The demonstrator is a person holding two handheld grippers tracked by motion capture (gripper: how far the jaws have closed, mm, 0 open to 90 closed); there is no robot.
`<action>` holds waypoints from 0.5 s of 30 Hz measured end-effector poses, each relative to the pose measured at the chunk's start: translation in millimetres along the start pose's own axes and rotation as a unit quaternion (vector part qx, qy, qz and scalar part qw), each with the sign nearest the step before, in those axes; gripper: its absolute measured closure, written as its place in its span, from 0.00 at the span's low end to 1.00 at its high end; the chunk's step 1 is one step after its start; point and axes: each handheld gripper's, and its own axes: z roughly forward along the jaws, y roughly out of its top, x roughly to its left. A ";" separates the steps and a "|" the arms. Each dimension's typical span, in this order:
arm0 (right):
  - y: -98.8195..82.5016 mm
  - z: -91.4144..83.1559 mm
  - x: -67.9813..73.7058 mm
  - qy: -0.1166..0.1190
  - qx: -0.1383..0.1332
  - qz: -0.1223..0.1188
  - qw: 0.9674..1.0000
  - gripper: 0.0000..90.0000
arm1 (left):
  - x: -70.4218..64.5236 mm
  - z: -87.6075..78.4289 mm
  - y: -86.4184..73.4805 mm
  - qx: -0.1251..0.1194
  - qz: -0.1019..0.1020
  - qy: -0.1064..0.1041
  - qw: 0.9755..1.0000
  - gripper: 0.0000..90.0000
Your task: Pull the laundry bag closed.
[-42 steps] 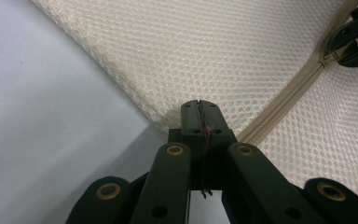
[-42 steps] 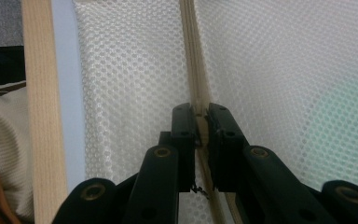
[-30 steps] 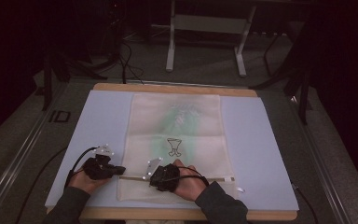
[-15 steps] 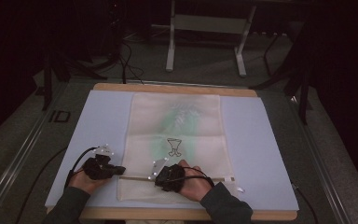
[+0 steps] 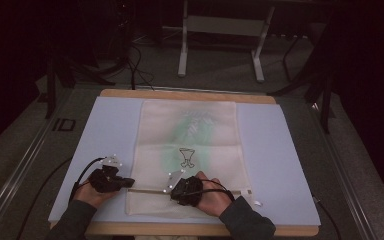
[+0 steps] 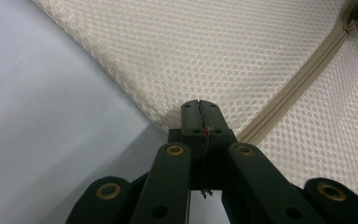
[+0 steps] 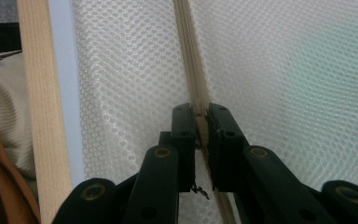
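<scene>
A cream mesh bag [image 5: 187,135] with a green patch and a small dark print lies flat on the pale blue mat [image 5: 280,160]. Its zipper [image 5: 150,190] runs across near the front edge. My left gripper [image 5: 130,183] points right and is shut on the bag's left edge at the zipper's end [image 6: 199,105]. The zipper tape [image 6: 303,79] runs away from it to the upper right. My right gripper [image 5: 173,190] points left and is shut on the zipper [image 7: 201,112]; the zipper line [image 7: 191,56] goes on straight ahead of its jaws.
The mat covers a wooden table whose edge [image 5: 180,93] shows at the back and whose front edge [image 7: 42,116] shows in the right gripper view. Table legs and cables [image 5: 220,50] stand on the dark floor beyond. A small white tab [image 5: 252,201] lies at the zipper's right end.
The right gripper has slid slightly to the right along the zipper line. The left gripper has held still at the bag's edge.
</scene>
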 end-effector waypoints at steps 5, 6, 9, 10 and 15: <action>-3.8 -1.4 -1.3 0.000 0.001 0.000 1.000 0.91 | 0.0 0.0 0.0 0.000 0.000 0.000 1.000 1.00; -4.5 -1.7 -1.5 0.000 0.001 0.001 1.000 0.91 | 0.0 0.0 0.0 0.000 0.000 0.000 1.000 1.00; -6.8 -3.7 -2.0 0.000 0.001 0.005 1.000 0.91 | 0.1 0.0 0.0 0.000 -0.001 0.000 1.000 1.00; -7.3 -4.2 -2.3 0.000 0.000 0.006 1.000 0.91 | 0.1 0.0 0.0 0.000 -0.001 0.000 1.000 1.00; -10.1 -6.6 -3.6 -0.002 0.000 0.004 1.000 0.91 | 0.1 0.0 0.0 0.000 -0.001 -0.001 1.000 1.00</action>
